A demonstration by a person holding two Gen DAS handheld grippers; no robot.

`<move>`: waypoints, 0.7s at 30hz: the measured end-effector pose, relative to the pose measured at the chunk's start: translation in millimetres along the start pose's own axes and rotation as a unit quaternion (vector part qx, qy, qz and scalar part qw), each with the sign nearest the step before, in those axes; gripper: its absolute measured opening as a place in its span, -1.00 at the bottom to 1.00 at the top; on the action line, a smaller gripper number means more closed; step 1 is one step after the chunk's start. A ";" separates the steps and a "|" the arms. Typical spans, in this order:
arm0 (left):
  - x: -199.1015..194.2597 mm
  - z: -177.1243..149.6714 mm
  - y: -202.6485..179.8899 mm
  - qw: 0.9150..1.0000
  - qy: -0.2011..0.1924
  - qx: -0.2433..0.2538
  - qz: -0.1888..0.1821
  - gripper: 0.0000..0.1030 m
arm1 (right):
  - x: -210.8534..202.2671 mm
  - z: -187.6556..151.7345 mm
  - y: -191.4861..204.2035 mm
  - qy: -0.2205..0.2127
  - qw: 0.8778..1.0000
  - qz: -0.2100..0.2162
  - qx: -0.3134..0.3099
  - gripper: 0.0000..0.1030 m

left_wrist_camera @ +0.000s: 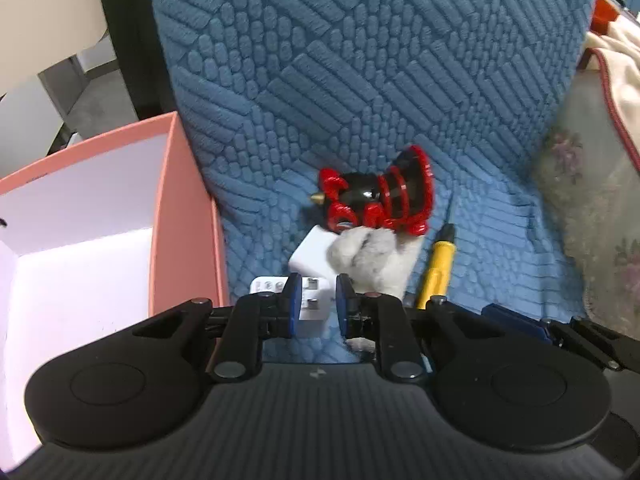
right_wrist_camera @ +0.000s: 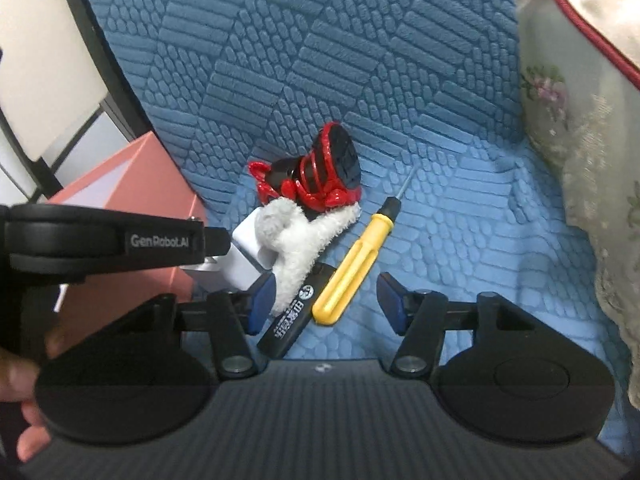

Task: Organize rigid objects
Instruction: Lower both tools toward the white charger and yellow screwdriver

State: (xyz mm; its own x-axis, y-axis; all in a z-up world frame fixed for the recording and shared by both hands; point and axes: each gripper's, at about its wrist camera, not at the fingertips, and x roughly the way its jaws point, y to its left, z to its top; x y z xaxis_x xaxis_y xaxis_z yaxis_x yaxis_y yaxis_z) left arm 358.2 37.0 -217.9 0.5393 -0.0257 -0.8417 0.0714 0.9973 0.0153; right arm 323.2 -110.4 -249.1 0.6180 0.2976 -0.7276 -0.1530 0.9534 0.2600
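Now left tongs (left_wrist_camera: 317, 304) straddle white charger (left_wrist_camera: 312, 300).

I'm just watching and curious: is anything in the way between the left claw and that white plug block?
Nothing visible blocks it. The left gripper is open with the white plastic charger block right between its blue fingertips. A fluffy white plush piece touches the charger's far right side, not the near approach.

A blue ribbed-pattern cover (right_wrist_camera: 360, 60) lay under a red-and-black figurine (right_wrist_camera: 320, 174), yellow-handled screwdriver (right_wrist_camera: 352, 258), white charger (right_wrist_camera: 244, 256) and pink box (left_wrist_camera: 184, 216).
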 end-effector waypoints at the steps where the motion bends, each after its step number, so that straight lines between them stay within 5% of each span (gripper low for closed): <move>1: 1.0 -0.1 -0.4 1.000 0.000 0.002 0.003 -0.58 | 2.8 -0.2 1.4 0.001 1.000 -0.004 -0.005 0.07; 8: 8.4 -2.1 2.2 1.000 0.004 -0.007 0.007 -0.58 | 29.9 -7.7 4.6 0.035 0.998 -0.036 -0.030 -0.16; 11: 7.4 -3.0 3.0 1.000 0.003 -0.014 0.006 -0.80 | 29.6 -9.0 10.9 0.023 0.997 -0.048 -0.057 -0.18; 13: 6.1 -3.6 4.0 1.000 0.002 -0.020 0.001 -0.86 | 28.6 -8.0 10.5 0.033 0.997 -0.042 -0.053 -0.45; 21: -18.6 -11.3 8.5 0.999 -0.016 -0.046 -0.024 -0.92 | 6.1 -15.2 -0.8 0.039 0.996 -0.069 -0.028 -0.58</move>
State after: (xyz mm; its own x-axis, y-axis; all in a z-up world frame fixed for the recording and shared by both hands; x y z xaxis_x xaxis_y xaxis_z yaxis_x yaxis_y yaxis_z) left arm 339.4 46.7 -208.2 0.5637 -0.0753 -0.8225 0.0216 0.9968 -0.0765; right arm 315.3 -108.6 -263.4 0.5739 0.1644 -0.8023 -0.1145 0.9861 0.1201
